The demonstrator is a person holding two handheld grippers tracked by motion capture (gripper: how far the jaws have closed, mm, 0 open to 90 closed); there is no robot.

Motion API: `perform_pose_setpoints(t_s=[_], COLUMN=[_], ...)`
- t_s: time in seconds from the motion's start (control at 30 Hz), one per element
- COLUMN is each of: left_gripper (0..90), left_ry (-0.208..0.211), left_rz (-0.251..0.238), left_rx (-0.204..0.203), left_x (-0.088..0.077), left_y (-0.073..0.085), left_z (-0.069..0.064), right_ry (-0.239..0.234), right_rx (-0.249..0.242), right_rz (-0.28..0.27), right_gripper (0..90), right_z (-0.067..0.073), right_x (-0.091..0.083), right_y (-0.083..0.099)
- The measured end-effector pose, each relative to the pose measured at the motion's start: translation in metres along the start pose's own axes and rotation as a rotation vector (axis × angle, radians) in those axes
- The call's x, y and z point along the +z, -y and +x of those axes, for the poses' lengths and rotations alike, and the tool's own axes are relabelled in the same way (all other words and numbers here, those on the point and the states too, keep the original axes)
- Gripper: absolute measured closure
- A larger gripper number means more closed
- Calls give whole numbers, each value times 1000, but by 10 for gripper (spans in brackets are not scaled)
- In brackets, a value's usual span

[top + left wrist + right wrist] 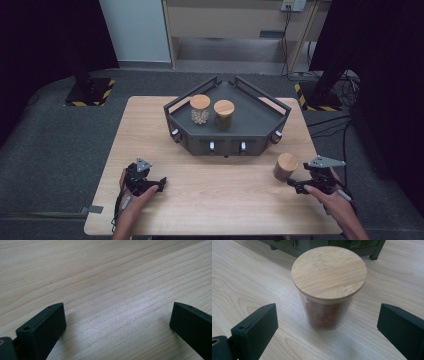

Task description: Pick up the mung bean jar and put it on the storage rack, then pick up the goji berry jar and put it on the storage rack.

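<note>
Bright, even overhead light on the table (dark surroundings), soft shadows, slightly soft close-up focus.

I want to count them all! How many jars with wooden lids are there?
3. A jar of pale round bits and a jar of greenish stuff stand side by side in the dark tray. A jar of reddish-brown stuff stands on the table before the right hand-held gripper.

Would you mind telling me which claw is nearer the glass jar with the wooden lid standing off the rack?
Right claw: just beside the glass jar. Left claw sits across the table.
</note>
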State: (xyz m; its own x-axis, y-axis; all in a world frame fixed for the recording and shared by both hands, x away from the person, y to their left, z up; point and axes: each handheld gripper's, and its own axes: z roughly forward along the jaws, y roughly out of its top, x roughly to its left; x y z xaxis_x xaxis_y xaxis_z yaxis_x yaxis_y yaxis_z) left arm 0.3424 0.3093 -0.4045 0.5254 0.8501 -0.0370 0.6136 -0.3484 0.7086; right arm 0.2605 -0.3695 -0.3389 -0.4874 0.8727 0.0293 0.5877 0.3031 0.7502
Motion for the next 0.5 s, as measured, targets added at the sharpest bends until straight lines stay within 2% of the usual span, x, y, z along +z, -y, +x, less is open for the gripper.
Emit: perform_pose_setpoints(t_s=[0.5], left_gripper=[0], left_ry=[-2], left_rz=[0], left_rx=[-2], left_x=[0], left_y=[0], left_z=[-1], right_ry=[-8], right_rx=[9], right_rz=[14], right_gripper=[36], right_z=[1], right_x=[6], right_y=[7])
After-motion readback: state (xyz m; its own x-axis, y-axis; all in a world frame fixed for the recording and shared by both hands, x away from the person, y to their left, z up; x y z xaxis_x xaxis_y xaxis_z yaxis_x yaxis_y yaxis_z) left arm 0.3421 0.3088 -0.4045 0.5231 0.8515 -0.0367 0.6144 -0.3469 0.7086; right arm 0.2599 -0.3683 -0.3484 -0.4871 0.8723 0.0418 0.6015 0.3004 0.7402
